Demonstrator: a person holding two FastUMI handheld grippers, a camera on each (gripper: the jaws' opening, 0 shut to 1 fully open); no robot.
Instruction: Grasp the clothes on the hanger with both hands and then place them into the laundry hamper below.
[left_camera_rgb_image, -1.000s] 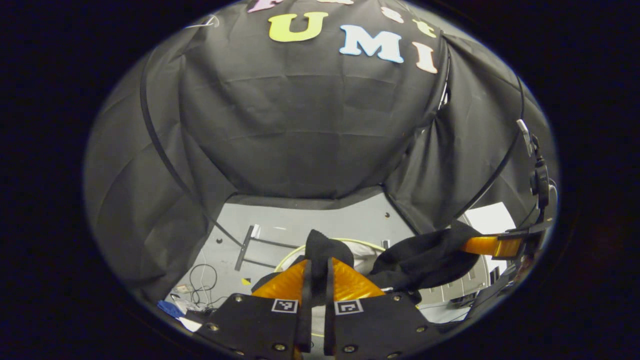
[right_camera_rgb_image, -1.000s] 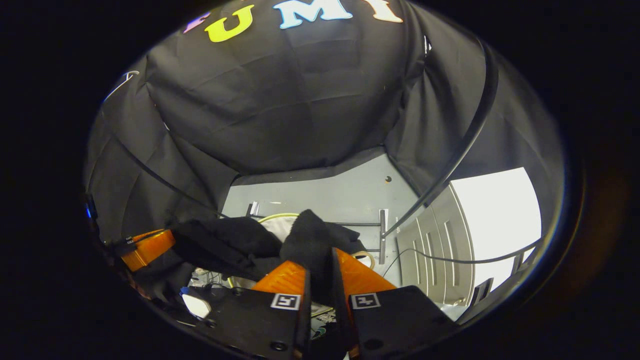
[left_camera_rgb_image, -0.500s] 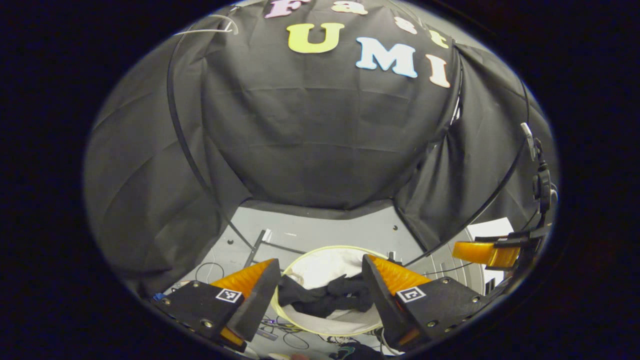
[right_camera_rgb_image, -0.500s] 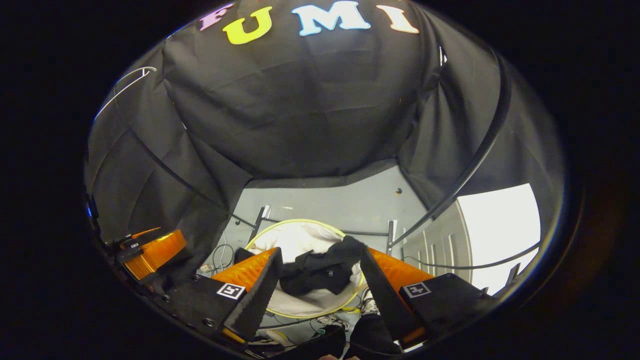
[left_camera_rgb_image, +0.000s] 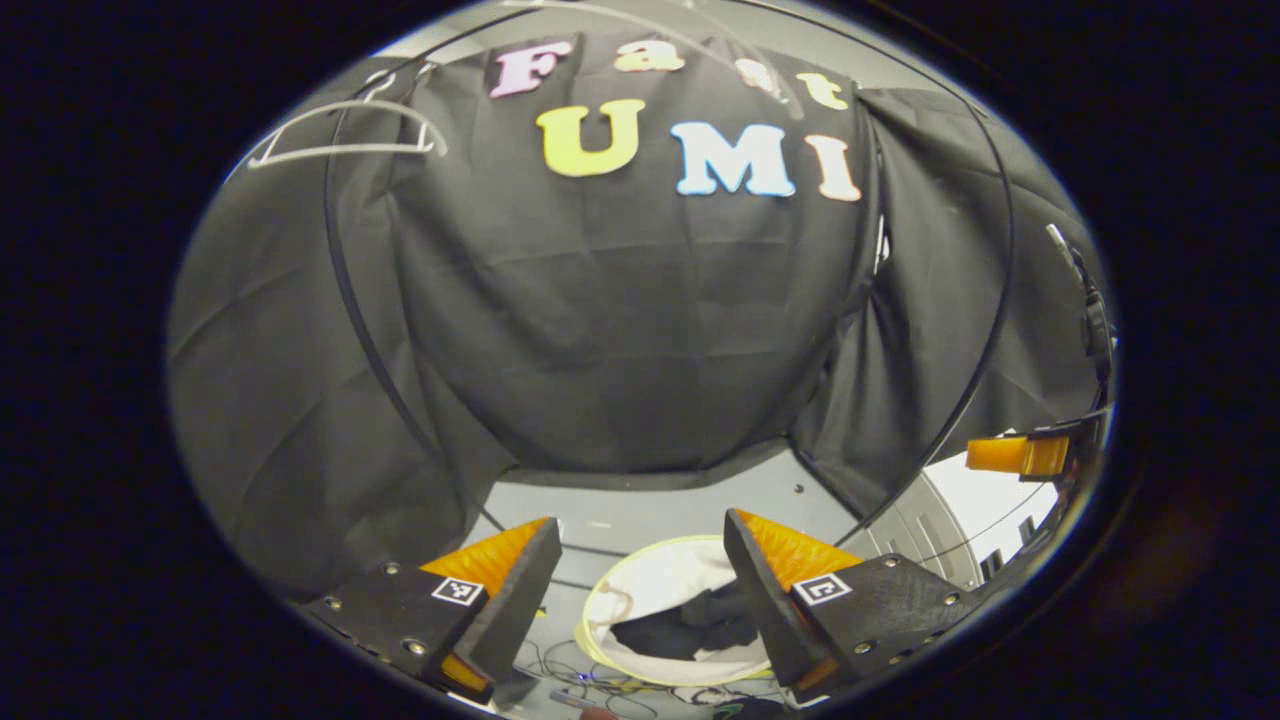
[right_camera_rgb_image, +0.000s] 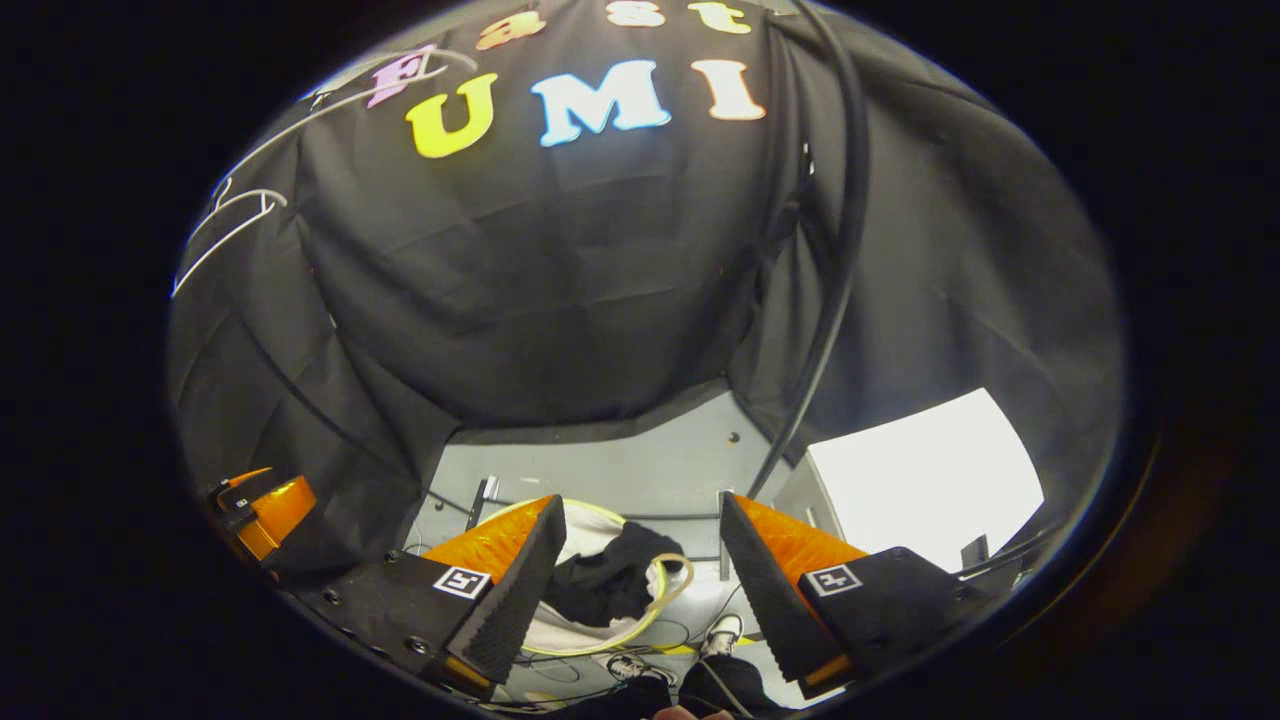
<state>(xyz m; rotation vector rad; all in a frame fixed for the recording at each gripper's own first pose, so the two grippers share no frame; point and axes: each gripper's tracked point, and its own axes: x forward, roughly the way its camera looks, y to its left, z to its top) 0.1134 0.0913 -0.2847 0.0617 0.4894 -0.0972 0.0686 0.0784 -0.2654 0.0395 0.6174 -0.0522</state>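
Observation:
The black clothes (left_camera_rgb_image: 690, 630) lie crumpled inside the white laundry hamper (left_camera_rgb_image: 650, 580) with a yellow rim, on the floor below. My left gripper (left_camera_rgb_image: 640, 522) hangs above it, open, with nothing between its orange fingers. In the right gripper view the same clothes (right_camera_rgb_image: 610, 585) rest in the hamper (right_camera_rgb_image: 585, 525), one edge draped near the rim. My right gripper (right_camera_rgb_image: 642, 502) is open and holds nothing. The bare white hanger (left_camera_rgb_image: 345, 130) hangs high at the upper left, also seen as a hanger (right_camera_rgb_image: 235, 225) in the right gripper view. Each gripper shows at the other view's edge: right gripper (left_camera_rgb_image: 1020, 455), left gripper (right_camera_rgb_image: 265, 505).
Black cloth walls enclose the booth on three sides. A black rack pole (right_camera_rgb_image: 840, 250) curves down on the right. A white panel (right_camera_rgb_image: 920, 480) stands at the right. Cables (left_camera_rgb_image: 600, 675) lie on the grey floor around the hamper. A person's shoes (right_camera_rgb_image: 720, 630) show below.
Both grippers were shut on the black clothes a second ago. They opened, the clothes fell into the hamper, and both grippers have since risen away from it.

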